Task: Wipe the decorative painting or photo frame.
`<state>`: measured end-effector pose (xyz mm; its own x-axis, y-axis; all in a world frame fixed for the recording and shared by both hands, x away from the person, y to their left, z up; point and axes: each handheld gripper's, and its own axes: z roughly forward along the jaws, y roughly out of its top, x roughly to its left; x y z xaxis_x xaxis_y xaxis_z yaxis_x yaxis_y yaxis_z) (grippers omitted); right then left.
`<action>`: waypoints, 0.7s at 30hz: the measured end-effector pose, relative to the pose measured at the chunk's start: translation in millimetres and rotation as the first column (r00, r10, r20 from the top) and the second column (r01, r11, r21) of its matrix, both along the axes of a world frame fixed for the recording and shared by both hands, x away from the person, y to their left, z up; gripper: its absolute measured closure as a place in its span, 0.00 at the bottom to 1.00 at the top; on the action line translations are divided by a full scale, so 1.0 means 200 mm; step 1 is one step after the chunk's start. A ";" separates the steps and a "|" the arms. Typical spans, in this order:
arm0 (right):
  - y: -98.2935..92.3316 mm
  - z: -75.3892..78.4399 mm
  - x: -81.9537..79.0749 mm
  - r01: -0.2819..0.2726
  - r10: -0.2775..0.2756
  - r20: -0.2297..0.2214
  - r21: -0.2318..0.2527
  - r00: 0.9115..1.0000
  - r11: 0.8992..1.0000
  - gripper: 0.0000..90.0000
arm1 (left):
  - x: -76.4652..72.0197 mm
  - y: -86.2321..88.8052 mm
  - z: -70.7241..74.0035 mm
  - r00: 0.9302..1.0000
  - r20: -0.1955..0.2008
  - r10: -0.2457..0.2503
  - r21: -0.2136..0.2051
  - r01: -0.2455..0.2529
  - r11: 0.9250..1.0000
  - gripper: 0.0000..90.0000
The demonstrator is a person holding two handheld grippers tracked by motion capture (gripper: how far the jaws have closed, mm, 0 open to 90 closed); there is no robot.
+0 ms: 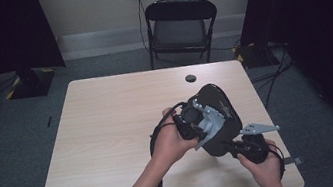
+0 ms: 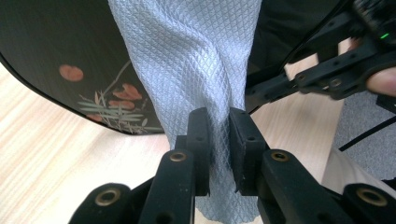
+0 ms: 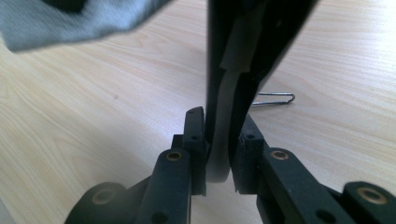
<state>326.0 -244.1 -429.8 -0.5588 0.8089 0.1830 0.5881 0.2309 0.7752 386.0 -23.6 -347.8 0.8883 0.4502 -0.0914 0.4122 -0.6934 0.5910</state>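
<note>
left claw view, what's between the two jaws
A fold of grey cloth, pinched between the left claw's jaws. It hangs in front of the black tray, as the left claw view shows.

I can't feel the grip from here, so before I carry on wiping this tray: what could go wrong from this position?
1. The right gripper pinches only the thin rim of the black lacquered oval tray, which is held tilted off the light wooden table; wiping pressure could lever it loose.
2. The left gripper clamps a narrow bunched fold of grey quilted cloth; it may slip out.
3. Hard rubbing could scuff the painted leaf design.
</note>
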 end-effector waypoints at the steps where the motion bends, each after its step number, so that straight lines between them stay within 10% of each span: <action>1: 0.00 0.00 0.00 -0.001 0.001 0.001 0.000 1.000 1.000 0.88 | 0.00 0.00 -0.02 1.000 -0.007 0.007 0.005 -0.007 1.000 0.89; 21: -0.01 0.00 0.00 -0.004 0.004 -0.001 0.003 1.000 1.000 0.88 | 0.00 0.02 -0.33 0.996 -0.081 0.037 0.065 -0.031 0.997 0.89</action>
